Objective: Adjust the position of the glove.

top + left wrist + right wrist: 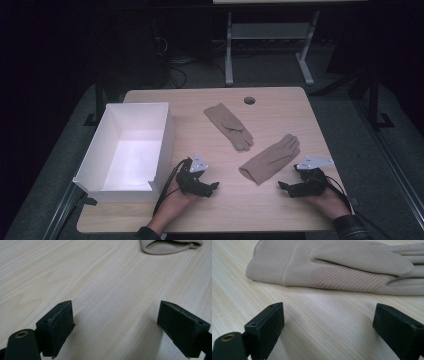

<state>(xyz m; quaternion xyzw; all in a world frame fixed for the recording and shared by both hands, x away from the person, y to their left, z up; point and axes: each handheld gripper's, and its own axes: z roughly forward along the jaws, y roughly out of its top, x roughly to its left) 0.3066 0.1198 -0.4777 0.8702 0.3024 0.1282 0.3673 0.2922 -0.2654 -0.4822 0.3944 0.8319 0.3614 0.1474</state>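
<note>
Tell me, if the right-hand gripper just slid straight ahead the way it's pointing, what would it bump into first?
Most likely the nearer beige glove. The right gripper has its jaws open over bare table, and the glove lies flat across its line just ahead, with nothing between them that I can see.

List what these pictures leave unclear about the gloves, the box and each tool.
- Near glove: left gripper view, top edge cuts off all but the cuff.
- Same glove: right gripper view, fingertips cut off at right edge.
- White box: high view, near wall hides part of its floor.
- Far glove: fingertip marking too small.
</note>
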